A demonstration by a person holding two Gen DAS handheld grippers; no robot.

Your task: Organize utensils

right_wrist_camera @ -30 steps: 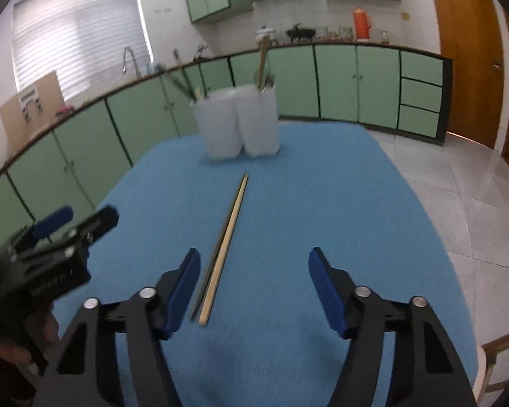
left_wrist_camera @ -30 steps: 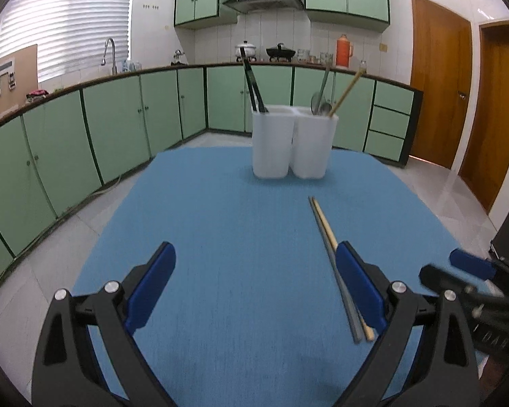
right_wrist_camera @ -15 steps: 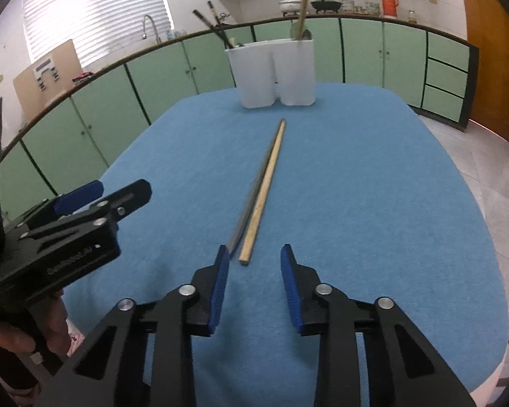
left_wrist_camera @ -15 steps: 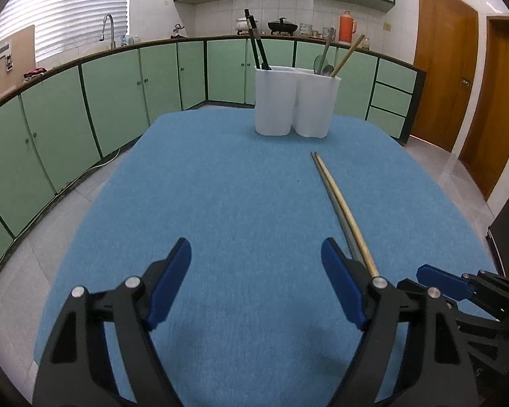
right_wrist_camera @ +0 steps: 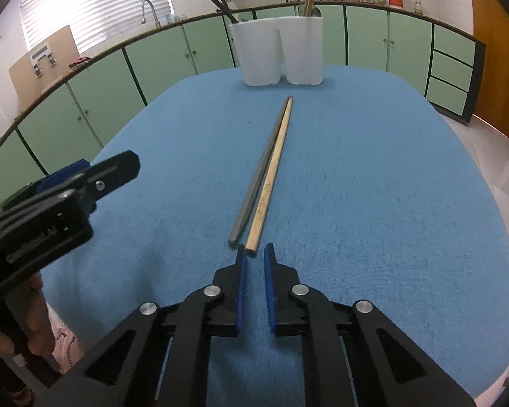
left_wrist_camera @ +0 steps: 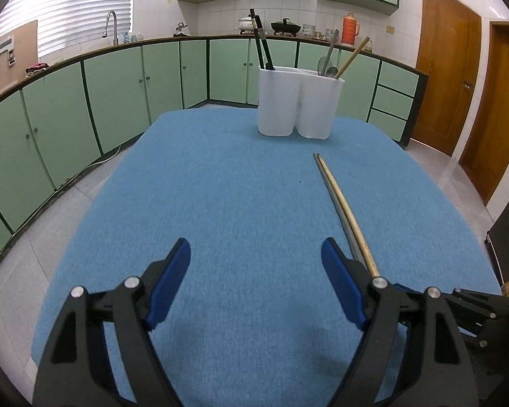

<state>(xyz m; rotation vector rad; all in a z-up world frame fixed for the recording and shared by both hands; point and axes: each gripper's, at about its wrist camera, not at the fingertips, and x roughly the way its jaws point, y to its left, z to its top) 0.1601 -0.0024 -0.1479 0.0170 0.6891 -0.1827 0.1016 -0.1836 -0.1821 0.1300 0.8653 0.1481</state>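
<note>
Chopstick (right_wrist_camera: 269, 183) end between right gripper (right_wrist_camera: 255, 254) jaws.

A: How are the jaws of the right gripper (right_wrist_camera: 255, 254) set?

B: They are nearly closed, having just been closing. The near end of the wooden chopstick (right_wrist_camera: 271, 176) is seen at the narrow gap between the tips; whether it is pressed cannot be told.

A: What is laid beside it?

B: A grey chopstick (right_wrist_camera: 258, 176) is laid touching its left side on the blue mat (right_wrist_camera: 390, 186). A white holder (right_wrist_camera: 281, 54) is placed at the far end. The left gripper (right_wrist_camera: 85, 183) is seen at the left edge.
</note>
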